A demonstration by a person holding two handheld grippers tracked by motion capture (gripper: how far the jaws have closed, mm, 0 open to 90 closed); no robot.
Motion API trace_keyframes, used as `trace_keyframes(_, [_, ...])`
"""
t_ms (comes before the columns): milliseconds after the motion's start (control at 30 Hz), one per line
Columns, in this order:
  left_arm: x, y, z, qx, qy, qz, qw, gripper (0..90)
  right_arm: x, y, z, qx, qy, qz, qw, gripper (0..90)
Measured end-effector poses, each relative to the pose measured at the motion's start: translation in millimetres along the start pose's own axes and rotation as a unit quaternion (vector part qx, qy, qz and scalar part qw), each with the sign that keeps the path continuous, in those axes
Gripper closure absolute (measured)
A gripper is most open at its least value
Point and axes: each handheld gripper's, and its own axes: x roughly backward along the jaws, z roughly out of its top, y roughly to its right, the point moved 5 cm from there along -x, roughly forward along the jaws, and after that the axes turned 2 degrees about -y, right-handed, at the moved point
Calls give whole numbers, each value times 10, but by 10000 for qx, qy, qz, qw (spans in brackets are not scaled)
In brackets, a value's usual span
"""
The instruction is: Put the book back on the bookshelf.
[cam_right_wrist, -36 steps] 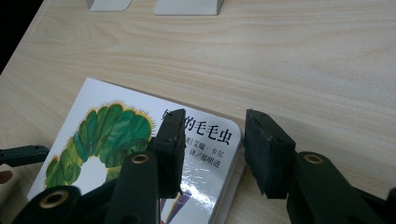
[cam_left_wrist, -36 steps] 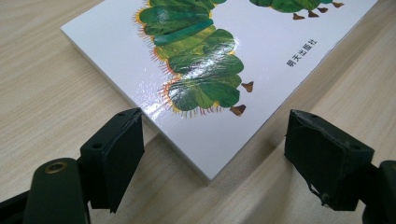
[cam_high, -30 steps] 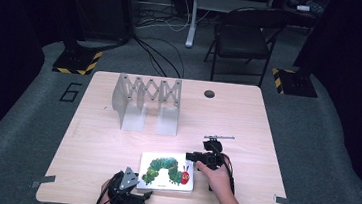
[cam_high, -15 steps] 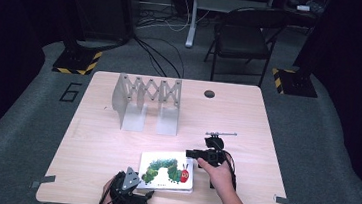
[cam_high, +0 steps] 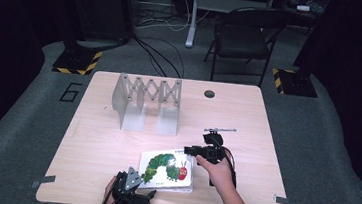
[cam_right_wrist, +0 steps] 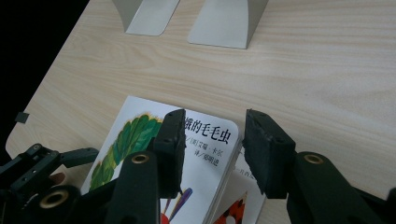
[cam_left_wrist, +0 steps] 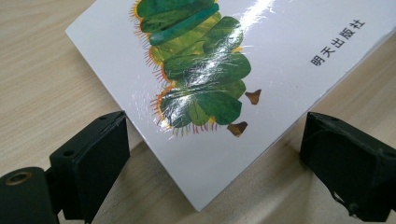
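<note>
The wooden table [cam_high: 115,141] is carrying a grey accordion-style book rack [cam_high: 147,101] standing upright toward its far side, well apart from the work at the near edge. There a picture book [cam_high: 167,170] is lying flat, cover up, its glossy white board cover catching the light and showing a green segmented caterpillar with a red head; black Chinese characters are running along one edge, and a second illustrated surface is showing under the lifted cover corner in the right gripper view.

The right gripper [cam_right_wrist: 212,140] is reaching over the book's far right corner, its jaws standing either side of the cover's rounded corner; whether the pads are pressing on it cannot be told from the frames. The left gripper [cam_left_wrist: 212,149], at the book's near left corner, has just been opening: its jaws are standing released, wide of the corner between them, clear of both edges.
</note>
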Motion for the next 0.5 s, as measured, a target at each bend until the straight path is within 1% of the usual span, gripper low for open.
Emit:
trace_keyframes(33, [2, -1, 1, 2, -51, -19, 10000, 78, 5, -9, 8, 16, 11, -8, 10000, 586])
trace_keyframes(67, [-11, -2, 8, 4, 1, 46, 10000, 75, 10, -20, 12, 16, 12, -19, 10000, 586])
trace_keyframes(100, [-15, -1, 12, 32, -2, 72, 10000, 74, 16, -27, 15, 38, -2, -31, 10000, 586])
trace_keyframes(133, [-11, 2, 14, 70, -64, 48, 9999, 74, 18, -36, 18, 45, -9, -29, 10000, 587])
trace_keyframes(167, [-24, -2, 23, 82, -6, 127, 9999, 74, 21, -40, 20, 58, -13, -40, 10000, 586])
trace_keyframes(200, [-23, -2, 26, 98, -50, 124, 9999, 72, 21, -38, 22, 108, -4, -46, 9999, 587])
trace_keyframes(267, [-37, -5, 34, 147, -47, 193, 9997, 58, 25, -47, 21, 95, -39, -21, 9999, 587])
trace_keyframes(300, [-34, -10, 36, 128, -86, 162, 9997, 52, 24, -56, 19, 74, -43, -7, 10000, 587])
trace_keyframes(400, [-32, -18, 42, 113, -127, 155, 9997, 51, 22, -66, 20, 129, -60, -31, 9999, 586])
trace_keyframes(433, [-29, -15, 40, 161, -150, 163, 9996, 52, 21, -70, 21, 113, -62, -13, 9999, 586])
trace_keyframes(467, [-24, -24, 40, 129, -173, 130, 9997, 53, 20, -71, 22, 111, -73, 12, 9999, 586])
trace_keyframes(500, [-17, -33, 42, 153, -182, 131, 9996, 54, 17, -73, 22, 98, -70, 31, 9999, 587])
